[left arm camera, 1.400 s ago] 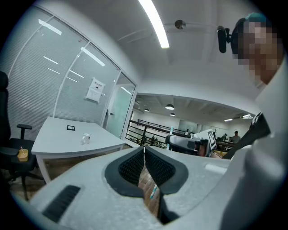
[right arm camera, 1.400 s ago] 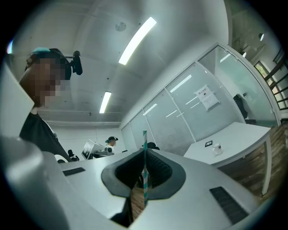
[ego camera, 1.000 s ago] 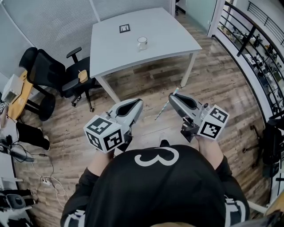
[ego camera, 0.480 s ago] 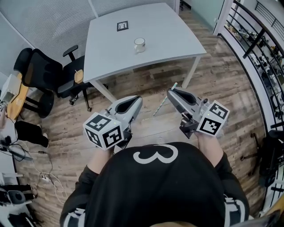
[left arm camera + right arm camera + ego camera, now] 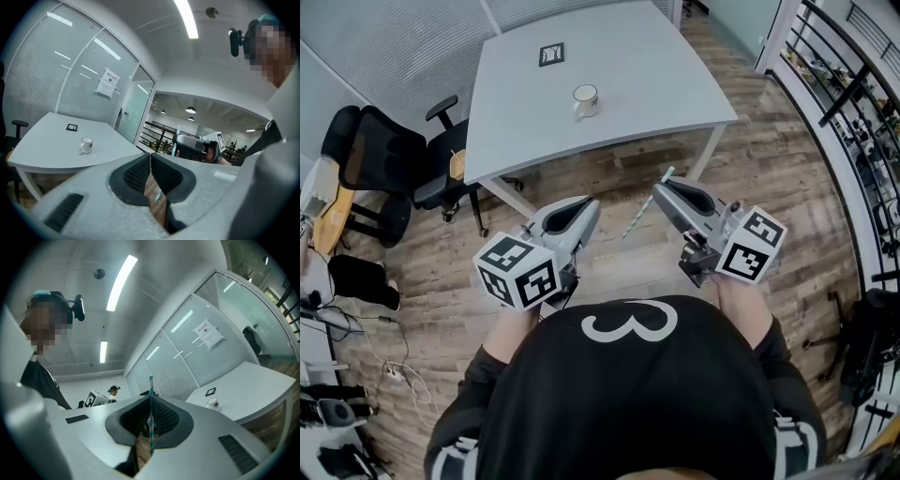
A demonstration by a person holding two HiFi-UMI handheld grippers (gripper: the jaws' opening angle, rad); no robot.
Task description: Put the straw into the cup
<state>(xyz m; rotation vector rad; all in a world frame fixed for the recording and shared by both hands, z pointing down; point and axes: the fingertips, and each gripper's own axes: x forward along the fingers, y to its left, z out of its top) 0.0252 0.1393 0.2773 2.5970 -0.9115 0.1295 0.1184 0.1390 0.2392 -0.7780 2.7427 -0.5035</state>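
A white cup [image 5: 584, 99] stands upright near the middle of the grey table [image 5: 675, 84], well ahead of both grippers. My right gripper [image 5: 661, 190] is shut on a teal-and-white striped straw [image 5: 645, 204], which sticks out past the jaws at both ends. In the right gripper view the straw [image 5: 151, 420] stands upright between the pads, with the cup [image 5: 213, 403] far off to the right. My left gripper [image 5: 584, 208] is shut and holds nothing. In the left gripper view the cup [image 5: 86, 145] sits on the table at the left and the right gripper [image 5: 194, 149] shows beyond the jaws.
A square black-and-white marker tag [image 5: 550, 54] lies on the table behind the cup. Black office chairs [image 5: 380, 155] stand left of the table. A railing [image 5: 848, 89] runs along the right side. Wooden floor [image 5: 609, 183] lies between me and the table edge.
The table and cup have come a little closer and shifted left in the head view. Both grippers keep their pose, the straw still held in the right one.
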